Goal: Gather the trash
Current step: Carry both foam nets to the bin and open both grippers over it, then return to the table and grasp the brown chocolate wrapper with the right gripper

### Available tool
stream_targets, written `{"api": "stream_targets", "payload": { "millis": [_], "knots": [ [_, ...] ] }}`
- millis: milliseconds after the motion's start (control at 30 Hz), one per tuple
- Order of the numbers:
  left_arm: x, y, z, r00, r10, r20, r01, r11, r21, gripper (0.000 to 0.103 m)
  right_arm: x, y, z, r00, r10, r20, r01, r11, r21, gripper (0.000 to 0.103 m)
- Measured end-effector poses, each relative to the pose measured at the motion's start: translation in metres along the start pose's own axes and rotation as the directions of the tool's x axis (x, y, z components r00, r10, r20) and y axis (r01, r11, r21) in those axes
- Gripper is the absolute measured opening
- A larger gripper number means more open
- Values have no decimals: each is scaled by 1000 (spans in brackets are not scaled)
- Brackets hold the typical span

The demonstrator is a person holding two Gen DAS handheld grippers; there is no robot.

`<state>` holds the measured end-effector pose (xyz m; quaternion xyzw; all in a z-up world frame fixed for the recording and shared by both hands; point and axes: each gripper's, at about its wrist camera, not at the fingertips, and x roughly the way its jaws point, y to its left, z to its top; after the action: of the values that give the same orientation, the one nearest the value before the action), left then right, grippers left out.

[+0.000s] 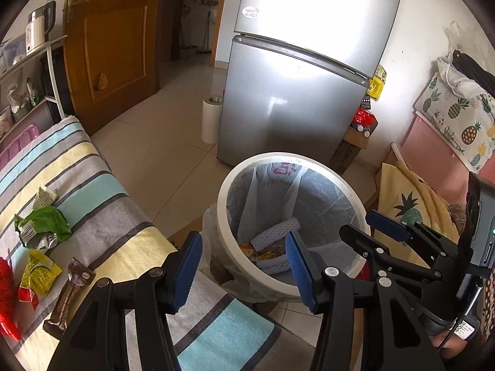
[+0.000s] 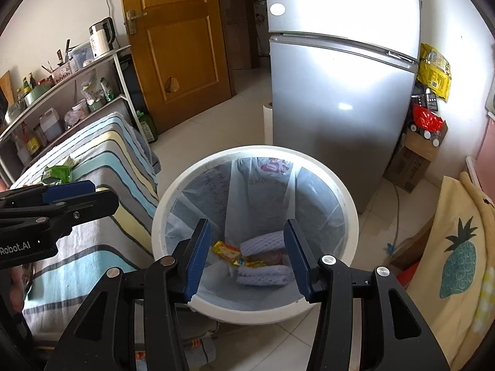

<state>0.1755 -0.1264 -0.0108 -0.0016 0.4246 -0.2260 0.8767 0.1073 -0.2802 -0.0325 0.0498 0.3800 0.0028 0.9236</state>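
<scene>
A white trash bin (image 1: 224,216) (image 2: 161,216) with a clear liner stands on the floor beside the striped bed. Inside lie white foam nets (image 2: 266,273) and yellow-orange wrappers (image 2: 227,252). My left gripper (image 1: 243,269) is open and empty above the bin's near-left rim. My right gripper (image 2: 247,256) is open and empty directly above the bin's mouth; it also shows in the left wrist view (image 1: 386,225). On the bed lie a green wrapper (image 1: 43,222) (image 2: 57,174), a yellow wrapper (image 1: 38,273), a brown bar wrapper (image 1: 69,296) and a red wrapper (image 1: 7,303).
The striped bed (image 1: 102,191) is to the left. A silver fridge (image 1: 297,99) stands behind the bin, with a paper roll (image 1: 212,119) next to it. A pineapple-print cloth (image 2: 458,256) lies to the right. A shelf (image 2: 71,99) and a wooden door (image 2: 176,40) are at the back left.
</scene>
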Motion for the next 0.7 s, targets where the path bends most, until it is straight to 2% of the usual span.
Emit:
{"api": "stream_targets", "payload": {
  "millis": [133,233,533,700],
  "knots": [
    [-23,16,-8,998,57,31,-56,998,-25,56,-11,16,-1,999,33,27,-33,999,-11,50],
    [-39,32,-17,997,61,40,-58,996,-64,56,-18,32,-1,997,59,43,-58,998,-24,50],
    [-91,82,-51,984,159,85,-145,978,-153,56,-33,91,-3,982,175,76,-167,981,-100,50],
    [-116,108,-73,963,251,102,-228,953,-200,56,-31,125,-12,971,235,47,-226,963,-145,50]
  ]
}}
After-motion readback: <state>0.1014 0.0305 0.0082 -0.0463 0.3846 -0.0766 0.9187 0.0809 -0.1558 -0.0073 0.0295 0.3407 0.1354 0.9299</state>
